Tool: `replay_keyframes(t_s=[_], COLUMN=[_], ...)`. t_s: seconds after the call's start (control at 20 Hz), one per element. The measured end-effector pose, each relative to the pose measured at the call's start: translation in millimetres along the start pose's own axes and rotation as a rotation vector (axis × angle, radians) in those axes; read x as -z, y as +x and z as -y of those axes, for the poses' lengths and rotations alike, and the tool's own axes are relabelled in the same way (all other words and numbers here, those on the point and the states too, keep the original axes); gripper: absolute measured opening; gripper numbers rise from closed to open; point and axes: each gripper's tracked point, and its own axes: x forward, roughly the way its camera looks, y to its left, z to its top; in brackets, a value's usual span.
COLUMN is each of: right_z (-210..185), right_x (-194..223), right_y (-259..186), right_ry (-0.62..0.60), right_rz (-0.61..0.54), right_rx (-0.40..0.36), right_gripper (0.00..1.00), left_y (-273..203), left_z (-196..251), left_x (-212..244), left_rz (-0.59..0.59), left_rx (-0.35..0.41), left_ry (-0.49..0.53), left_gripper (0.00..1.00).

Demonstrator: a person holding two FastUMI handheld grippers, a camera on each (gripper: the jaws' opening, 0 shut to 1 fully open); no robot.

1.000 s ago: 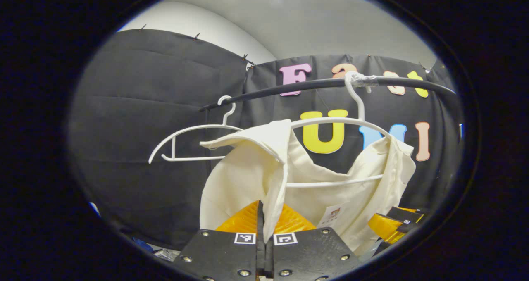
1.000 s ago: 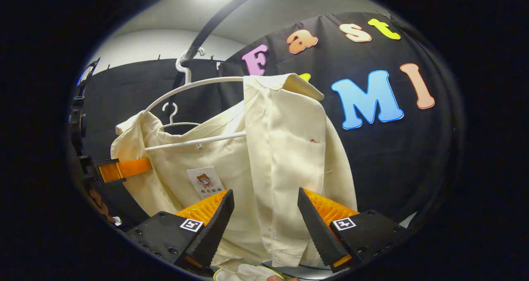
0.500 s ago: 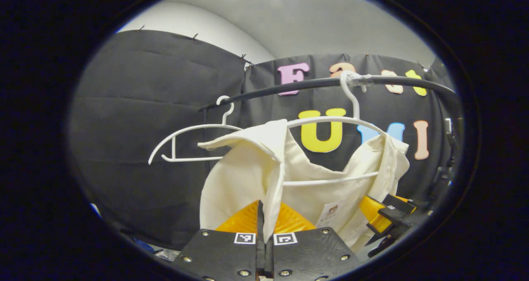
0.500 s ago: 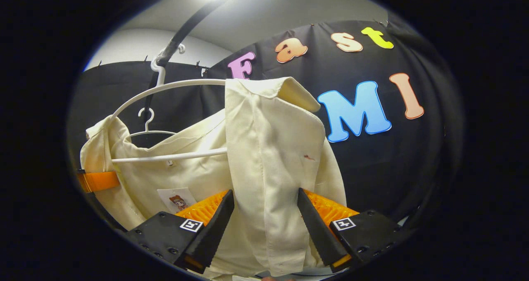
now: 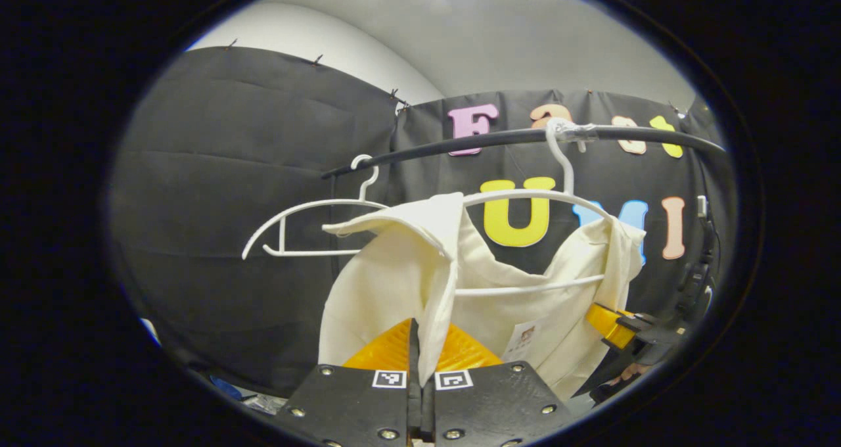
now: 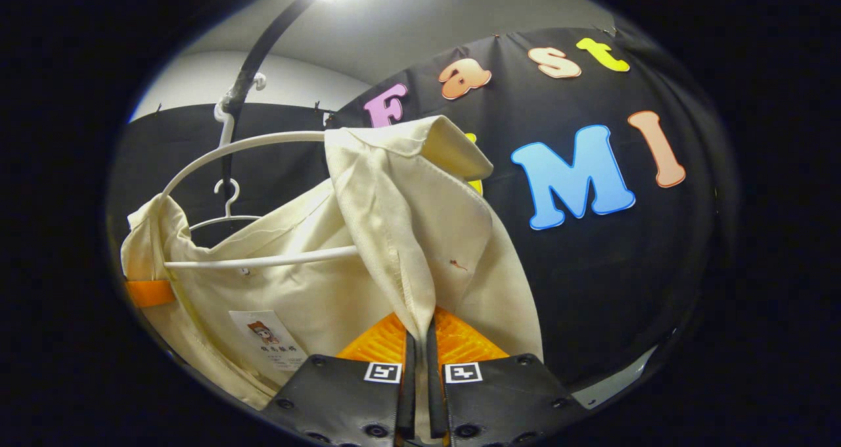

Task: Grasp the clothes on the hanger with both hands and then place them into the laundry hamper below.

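Observation:
A cream shirt point(image 5: 394, 282) point(image 6: 420, 236) hangs open on a white hanger point(image 5: 539, 197) point(image 6: 250, 146) hooked over a black rail point(image 5: 499, 139) point(image 6: 259, 56). My left gripper point(image 5: 420, 361) is shut on the shirt's front edge, the cloth pinched between its fingers. In the right gripper view my right gripper point(image 6: 418, 361) is shut on the other front edge, below the collar. From the left gripper view the right gripper point(image 5: 621, 329) shows at the shirt's far side. From the right gripper view a finger of the left gripper point(image 6: 150, 293) shows at the shirt's left edge.
A second, bare white hanger point(image 5: 309, 227) point(image 6: 227, 210) hangs farther along the same rail. A white paper tag point(image 6: 268, 338) is fixed inside the shirt. Black cloth walls close in behind and beside the rail.
My right gripper has closed from wide open onto the shirt's front edge, bunching the cloth. The left gripper has kept its hold and barely moved.

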Motion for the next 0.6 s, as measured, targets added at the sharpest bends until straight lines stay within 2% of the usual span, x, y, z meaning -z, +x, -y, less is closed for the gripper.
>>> replay_keyframes(t_s=[0.05, 0.1, 0.45, 0.6], right_z=[0, 3, 41, 53], right_x=[-1, -2, -37, -45], right_y=[1, 0, -1, -5], right_ry=[0.002, -0.007, -0.094, -0.099], right_rz=[-0.004, 0.002, 0.125, 0.140], right_rx=[-0.017, -0.020, 0.087, 0.117], right_gripper=[0.02, 0.00, 0.02, 0.02], left_y=[-2, -5, -9, -7], left_z=[-2, -6, -20, -39], left_x=[-2, -5, -22, -38], left_rz=[0.007, 0.019, 0.071, 0.115], left_rx=[-0.006, -0.019, -0.084, -0.145], left_ry=[0.002, 0.009, 0.059, 0.066], left_gripper=[0.01, 0.01, 0.01, 0.01])
